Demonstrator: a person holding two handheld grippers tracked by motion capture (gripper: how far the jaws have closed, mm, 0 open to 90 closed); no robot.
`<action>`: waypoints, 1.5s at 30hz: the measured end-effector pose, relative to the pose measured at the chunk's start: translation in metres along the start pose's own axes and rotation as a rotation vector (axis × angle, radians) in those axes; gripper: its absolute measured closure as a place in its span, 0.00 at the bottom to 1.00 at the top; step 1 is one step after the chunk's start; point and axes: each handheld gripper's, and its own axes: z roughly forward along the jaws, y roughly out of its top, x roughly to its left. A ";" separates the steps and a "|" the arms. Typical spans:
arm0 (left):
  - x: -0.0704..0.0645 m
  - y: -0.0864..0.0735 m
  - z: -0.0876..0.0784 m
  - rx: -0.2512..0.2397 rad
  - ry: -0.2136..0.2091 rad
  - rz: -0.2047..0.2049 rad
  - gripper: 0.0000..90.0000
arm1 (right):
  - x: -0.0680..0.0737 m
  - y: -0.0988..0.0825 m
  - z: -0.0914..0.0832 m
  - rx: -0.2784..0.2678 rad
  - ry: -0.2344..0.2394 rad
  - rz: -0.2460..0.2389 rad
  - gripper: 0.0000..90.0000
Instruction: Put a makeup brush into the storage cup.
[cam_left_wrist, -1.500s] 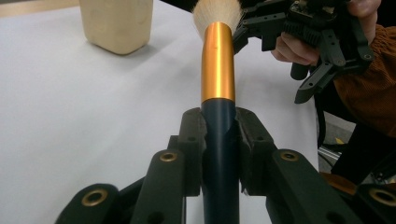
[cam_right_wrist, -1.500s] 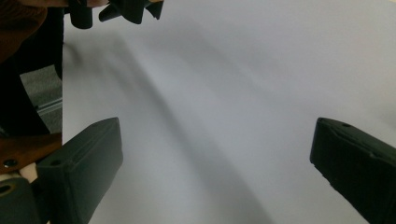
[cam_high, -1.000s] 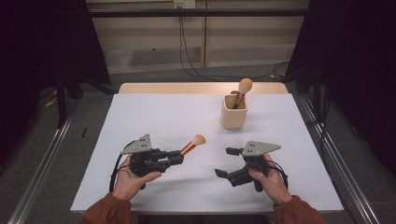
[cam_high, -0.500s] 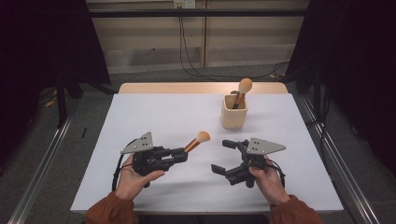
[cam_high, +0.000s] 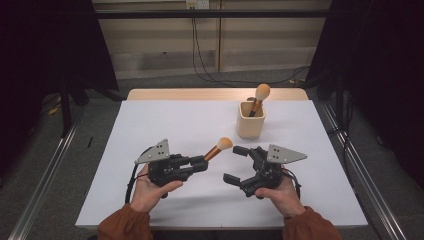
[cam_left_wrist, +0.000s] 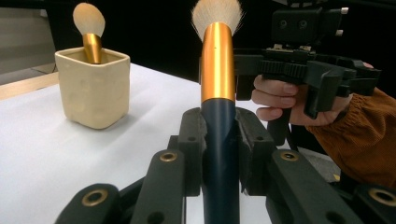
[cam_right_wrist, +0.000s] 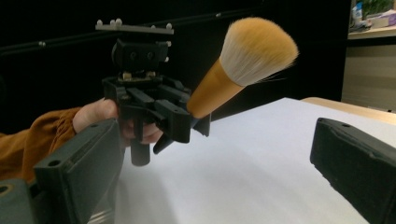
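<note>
Left tool (cam_high: 199, 165): clamped on the dark handle of a makeup brush (cam_high: 217, 148), its jaws pressed against both sides of the handle, as the left gripper view showed up close.
Makeup brush: held above the white surface (cam_high: 165, 125), tilted up and away from the person, gold collar and pale bristle head pointing toward the right tool.
Right tool (cam_high: 236, 164): empty, jaws spread wide after having just been opening; nothing lay between them.
Gap between tools: the brush head hung just beside the upper jaw of the right tool, not touching it.
Right gripper view: the brush (cam_right_wrist: 243, 65) sat ahead of the two wide-set jaws, with the left tool (cam_right_wrist: 184, 123) gripping it behind.
Cup (cam_high: 250, 119): cream, squarish, standing upright farther back on the surface, well apart from both tools.
Second brush (cam_high: 259, 97): standing in the cup, bristles up.
Hands: each wrapped around a tool's handle, orange sleeves (cam_high: 125, 227) at the near edge.
</note>
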 end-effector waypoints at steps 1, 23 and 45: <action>0.000 0.000 0.001 -0.004 -0.003 -0.001 0.83 | 0.000 0.000 0.000 -0.011 0.006 0.008 0.02; -0.006 0.002 0.019 -0.068 -0.044 0.012 0.83 | -0.007 0.005 0.009 -0.127 0.021 0.090 0.38; -0.007 -0.002 0.024 -0.060 -0.047 0.031 0.82 | -0.009 0.001 0.016 -0.148 0.082 0.172 0.77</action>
